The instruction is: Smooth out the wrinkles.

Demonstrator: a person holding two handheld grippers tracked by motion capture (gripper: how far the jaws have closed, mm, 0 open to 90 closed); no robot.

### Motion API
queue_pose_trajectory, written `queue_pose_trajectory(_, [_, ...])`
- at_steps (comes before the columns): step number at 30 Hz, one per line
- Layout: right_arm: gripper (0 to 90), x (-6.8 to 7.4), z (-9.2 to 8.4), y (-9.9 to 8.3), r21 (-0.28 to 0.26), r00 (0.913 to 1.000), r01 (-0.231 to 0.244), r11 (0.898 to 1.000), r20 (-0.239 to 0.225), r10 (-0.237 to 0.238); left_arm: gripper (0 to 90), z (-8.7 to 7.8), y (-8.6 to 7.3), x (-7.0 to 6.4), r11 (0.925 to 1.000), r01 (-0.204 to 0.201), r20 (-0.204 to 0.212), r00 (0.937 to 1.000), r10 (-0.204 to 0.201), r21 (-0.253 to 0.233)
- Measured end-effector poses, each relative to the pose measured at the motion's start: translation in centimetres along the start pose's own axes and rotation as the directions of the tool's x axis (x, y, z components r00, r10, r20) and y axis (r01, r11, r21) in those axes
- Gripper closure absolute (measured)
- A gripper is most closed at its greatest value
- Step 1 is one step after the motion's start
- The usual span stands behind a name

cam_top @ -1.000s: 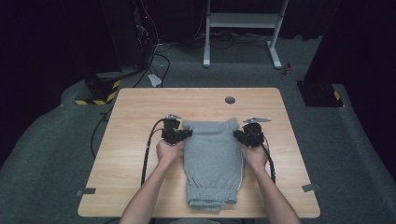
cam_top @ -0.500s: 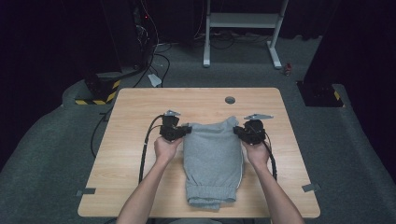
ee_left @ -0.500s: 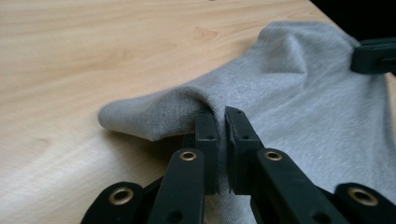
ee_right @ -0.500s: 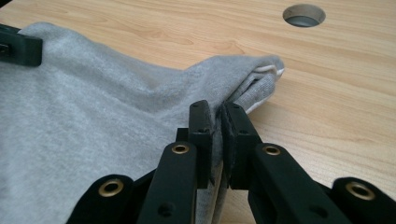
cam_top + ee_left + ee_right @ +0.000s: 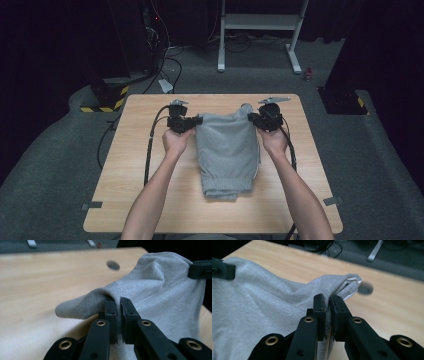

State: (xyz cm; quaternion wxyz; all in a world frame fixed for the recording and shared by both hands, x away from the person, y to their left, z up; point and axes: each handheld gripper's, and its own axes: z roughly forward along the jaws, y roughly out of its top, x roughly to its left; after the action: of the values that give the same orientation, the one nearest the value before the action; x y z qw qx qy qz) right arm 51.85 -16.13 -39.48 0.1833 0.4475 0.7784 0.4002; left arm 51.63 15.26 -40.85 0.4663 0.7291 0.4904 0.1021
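Observation:
A grey sweat garment [image 5: 226, 150] with an elastic band at its near end lies lengthwise on the wooden table [image 5: 135, 150]. Its far edge is lifted off the wood and stretched between both grippers. My left gripper [image 5: 196, 121] is shut on the far left corner; in the left gripper view the cloth [image 5: 155, 290] is pinched between the black jaws of this gripper [image 5: 118, 305]. My right gripper [image 5: 252, 117] is shut on the far right corner, where a fold of grey fabric [image 5: 329, 285] bunches over the jaws of the right gripper [image 5: 327, 302]. The near end still rests on the table.
A small dark round hole [image 5: 246, 106] sits in the tabletop just beyond the garment. Black cables [image 5: 150, 145] trail from the grippers along the table. Behind the table stand a white metal frame [image 5: 260, 30], dark equipment and a yellow-black striped block [image 5: 102, 104] on grey carpet.
Both hands have risen, lifting the garment's far edge off the table and drawing it taut between them. Both grips held throughout.

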Motion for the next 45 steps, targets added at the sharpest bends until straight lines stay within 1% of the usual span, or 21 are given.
queue_pose_trajectory(1, [83.4,0.1,-0.2,0.6,-0.011,1.0,0.006,1.0,0.006,-0.006,85.1,-0.4,0.7,-0.2,0.9998,-0.001,0.008,1.0,0.001,-0.021])
queue_pose_trajectory(2, [83.4,0.2,-0.4,1.1,-0.03,1.0,0.004,1.0,0.002,-0.004,85.1,-0.7,1.1,-0.4,0.9991,-0.003,0.017,0.9999,0.004,-0.042])
queue_pose_trajectory(4, [83.4,0.3,-0.9,1.4,-0.052,0.9999,0.011,0.999,-0.003,-0.011,85.1,-1.3,1.3,-1.0,0.9982,-0.022,0.034,0.9991,0.024,-0.056])
queue_pose_trajectory(6, [83.4,0.7,-1.5,1.1,-0.066,0.9996,0.028,0.997,-0.009,-0.028,85.1,-1.6,0.9,-1.6,0.9963,-0.071,0.04,0.9965,0.073,-0.048])
queue_pose_trajectory(7, [83.3,0.8,-1.6,0.7,-0.071,0.999,0.042,0.997,-0.012,-0.043,85.1,-1.5,0.7,-1.8,0.996,-0.077,0.04,0.996,0.079,-0.044])
queue_pose_trajectory(9, [83.2,1.0,-1.7,0.1,-0.073,0.9984,0.049,0.996,-0.024,-0.051,85.0,-1.4,0.3,-1.8,0.995,-0.096,0.05,0.994,0.097,-0.027])
queue_pose_trajectory(11, [83.2,1.3,-1.5,-0.3,-0.059,0.9967,0.077,0.995,-0.021,-0.078,85.0,-1.2,-0.1,-1.7,0.9939,-0.109,0.05,0.9927,0.11,-0.013])
queue_pose_trajectory(13, [83.2,1.6,-1.3,-0.9,-0.052,0.9962,0.081,0.995,-0.027,-0.083,84.9,-1.2,-0.4,-1.5,0.9953,-0.096,0.049,0.9941,0.097,-0.009])
queue_pose_trajectory(15, [83.2,1.6,-1.1,-1.3,-0.047,0.9967,0.073,0.996,-0.033,-0.075,84.9,-1.3,-0.7,-1.3,0.9958,-0.091,0.049,0.9946,0.092,-0.007])
queue_pose_trajectory(18, [83.2,1.6,-1.4,-1.6,-0.051,0.9967,0.067,0.996,-0.042,-0.069,84.9,-1.7,-1.0,-1.4,0.9941,-0.108,0.053,0.9927,0.108,-0.011])
queue_pose_trajectory(19, [83.2,1.6,-1.5,-1.7,-0.055,0.9965,0.068,0.996,-0.045,-0.07,84.9,-1.9,-1.1,-1.5,0.9944,-0.104,0.055,0.9929,0.105,-0.018])
queue_pose_trajectory(23, [83.1,2.1,-2.1,-2.5,-0.064,0.9954,0.075,0.995,-0.055,-0.079,84.8,-2.3,-1.6,-1.7,0.9917,-0.126,0.059,0.9901,0.127,-0.025])
queue_pose_trajectory(28, [83.2,2.1,-2.1,-2.9,-0.063,0.9955,0.072,0.995,-0.058,-0.076,84.8,-2.7,-2.2,-2.0,0.992,-0.123,0.067,0.9899,0.124,-0.031])
queue_pose_trajectory(29, [83.2,2.3,-2.2,-3.0,-0.065,0.9954,0.071,0.995,-0.059,-0.075,84.8,-2.8,-2.2,-2.0,0.9913,-0.128,0.068,0.9893,0.13,-0.033])
queue_pose_trajectory(31, [83.1,2.4,-2.4,-3.2,-0.074,0.9944,0.081,0.994,-0.062,-0.086,84.8,-2.9,-2.5,-2.1,0.9907,-0.132,0.071,0.9884,0.134,-0.033])
queue_pose_trajectory(32, [83.2,2.5,-2.5,-3.4,-0.077,0.9942,0.08,0.994,-0.065,-0.085,84.8,-3.0,-2.6,-2.2,0.9913,-0.128,0.074,0.9887,0.13,-0.031])
queue_pose_trajectory(34, [83.2,2.6,-2.8,-3.9,-0.082,0.9941,0.074,0.994,-0.074,-0.08,84.8,-3.2,-2.8,-2.4,0.9886,-0.147,0.071,0.9863,0.149,-0.03])
queue_pose_trajectory(37, [83.1,2.6,-3.2,-4.6,-0.084,0.994,0.065,0.994,-0.082,-0.072,84.8,-3.4,-3.2,-2.8,0.9888,-0.144,0.086,0.9854,0.147,-0.037])
queue_pose_trajectory(39, [83.1,2.6,-3.4,-5.1,-0.089,0.9936,0.063,0.994,-0.087,-0.071,84.7,-3.5,-3.6,-3.1,0.987,-0.156,0.094,0.9828,0.159,-0.042])
queue_pose_trajectory(42, [83.1,2.6,-3.8,-6.0,-0.093,0.9926,0.063,0.994,-0.098,-0.072,84.8,-3.7,-4.4,-3.4,0.9867,-0.157,0.106,0.9813,0.161,-0.044])
queue_pose_trajectory(45, [83.1,2.8,-4.1,-6.6,-0.094,0.9923,0.052,0.994,-0.108,-0.062,84.8,-3.9,-4.7,-3.5,0.9859,-0.162,0.108,0.9803,0.166,-0.044])
